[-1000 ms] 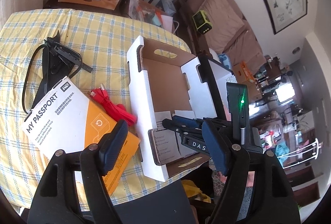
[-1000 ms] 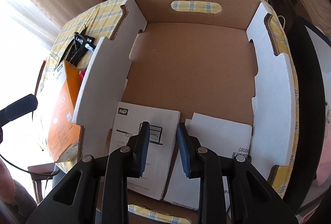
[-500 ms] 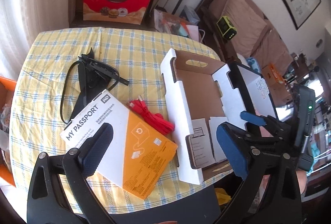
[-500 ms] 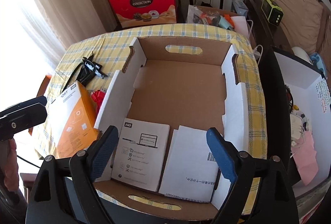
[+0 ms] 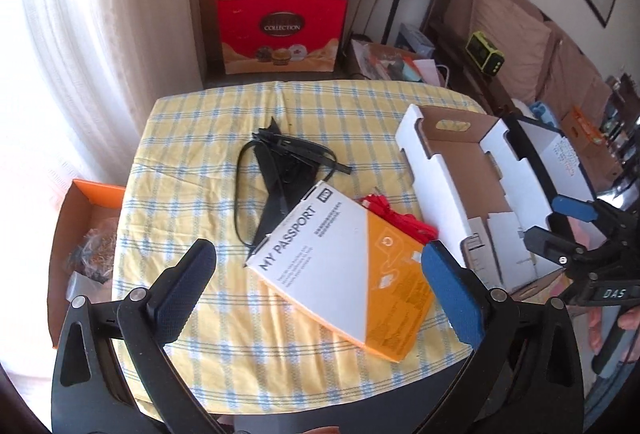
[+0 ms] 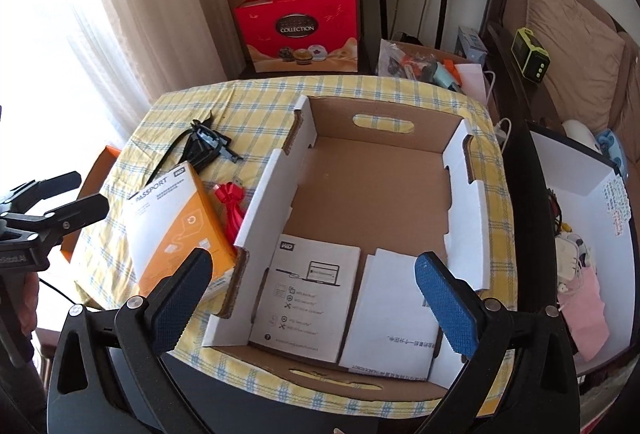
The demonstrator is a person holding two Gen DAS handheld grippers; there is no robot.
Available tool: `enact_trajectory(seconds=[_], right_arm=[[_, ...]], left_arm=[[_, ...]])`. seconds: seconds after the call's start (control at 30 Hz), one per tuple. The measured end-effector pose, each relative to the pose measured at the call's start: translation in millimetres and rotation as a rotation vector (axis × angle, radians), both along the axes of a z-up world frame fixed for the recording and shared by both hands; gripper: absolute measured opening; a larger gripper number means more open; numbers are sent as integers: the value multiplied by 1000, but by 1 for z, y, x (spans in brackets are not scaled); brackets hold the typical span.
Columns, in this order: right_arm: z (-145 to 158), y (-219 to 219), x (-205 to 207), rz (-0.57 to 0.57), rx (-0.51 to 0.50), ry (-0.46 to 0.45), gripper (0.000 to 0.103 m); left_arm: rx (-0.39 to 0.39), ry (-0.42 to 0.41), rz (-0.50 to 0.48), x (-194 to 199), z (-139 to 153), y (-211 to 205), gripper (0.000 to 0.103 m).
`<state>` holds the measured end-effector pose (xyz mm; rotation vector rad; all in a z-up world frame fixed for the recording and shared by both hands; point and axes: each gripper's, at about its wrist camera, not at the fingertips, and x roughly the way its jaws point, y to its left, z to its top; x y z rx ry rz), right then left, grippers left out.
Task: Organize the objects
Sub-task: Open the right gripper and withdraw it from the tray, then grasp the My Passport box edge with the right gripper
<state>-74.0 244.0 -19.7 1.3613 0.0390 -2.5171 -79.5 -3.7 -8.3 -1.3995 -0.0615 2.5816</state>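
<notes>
Both grippers empty, jaws spread wide — both have just been opening, nothing between them. Left gripper (image 5: 318,284) hangs above the My Passport box (image 5: 348,274) on the checked tablecloth (image 5: 192,137). Right gripper (image 6: 312,294) hangs above the cardboard tray (image 6: 372,189) — two leaflets (image 6: 308,294) lie flat at its near end. Red cable (image 6: 232,209) lies between box and tray.
</notes>
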Motion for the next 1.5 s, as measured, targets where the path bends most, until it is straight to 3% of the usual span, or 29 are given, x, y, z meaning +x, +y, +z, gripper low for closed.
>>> enact_trajectory(seconds=[0.17,0.37,0.57,0.67,0.77,0.83,1.03,1.3,1.5], right_arm=[[6,-10,11,31,-82,2,102],[6,-34,25,82,-106,3,102],[3,-63,39,143,-144,1,101],[-1,-75,42,156,-149,-5,97],[-7,-86,45,168,-154,-20,88],[-12,-92,48,175,-164,-33,78],[-35,-109,56,193,-193,-116,57],[-65,-118,56,165,-163,-188,54],[-78,-119,49,137,-140,-192,47]], left_arm=[[52,-35,33,-5,-10,-29,103],[134,-58,80,-18,-21,-58,101],[153,-79,65,-30,-33,-62,85],[150,-83,38,-34,-39,-57,74],[155,-91,8,-38,-45,-51,61],[179,-100,-13,-40,-49,-49,58],[183,-98,-38,-47,-57,-43,58],[190,-133,-47,-57,-76,-40,58],[275,-164,-68,-56,-84,-41,52]])
